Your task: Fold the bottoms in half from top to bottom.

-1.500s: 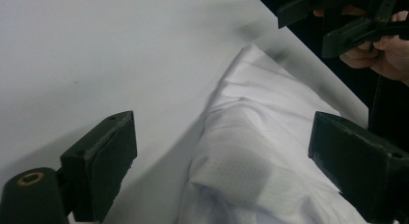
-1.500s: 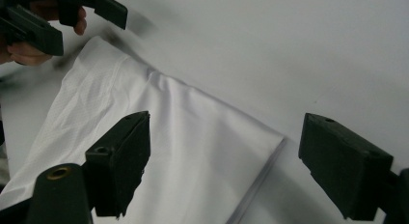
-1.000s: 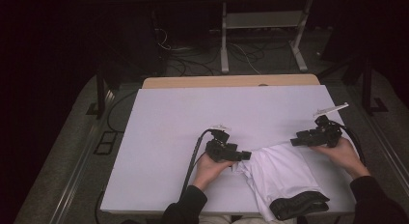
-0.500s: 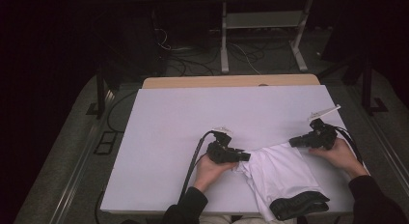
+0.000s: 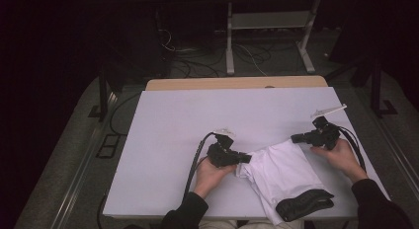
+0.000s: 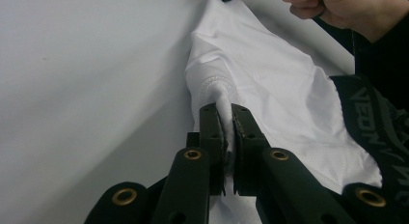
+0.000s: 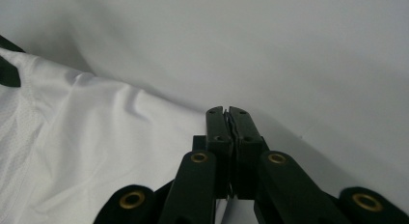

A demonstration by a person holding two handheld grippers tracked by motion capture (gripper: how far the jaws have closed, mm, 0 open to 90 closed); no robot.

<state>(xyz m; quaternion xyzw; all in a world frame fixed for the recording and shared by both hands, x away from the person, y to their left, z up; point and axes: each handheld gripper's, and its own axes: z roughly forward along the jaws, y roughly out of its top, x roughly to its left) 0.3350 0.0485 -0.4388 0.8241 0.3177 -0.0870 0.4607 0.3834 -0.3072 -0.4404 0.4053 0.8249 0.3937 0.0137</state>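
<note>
A white-topped desk (image 5: 197, 135) carries a white garment (image 5: 281, 172) with a black waistband (image 5: 304, 204), lying near the desk's front edge toward its right front corner. The waistband end hangs at the front edge; the rest of the cloth spreads back and left from it in loose folds.

The left gripper (image 5: 245, 158) lies low over the desk just left of the garment, held by the person's left hand (image 5: 210, 172), whose sleeve comes in over the front edge. In the left gripper view its two black jaws are clamped on a bunched fold of the white cloth (image 6: 226, 96), which is squeezed into a narrow ridge between them and rises toward the camera. Beyond, the fabric fans out flat, with the lettered black waistband (image 6: 374, 118) at the right.

The right gripper (image 5: 295, 138) sits at the garment's far right corner, near the desk's right edge, held by the right hand (image 5: 341, 157); a grey plate (image 5: 327, 110) stands up from its top and a cable trails back past the wrist. In the right gripper view its jaws are pressed together, with just a thin dark line between the pads; whether any cloth is caught there I cannot tell. The white garment (image 7: 87, 151) lies just left of them, on the bare desk surface (image 7: 289, 50)
</note>
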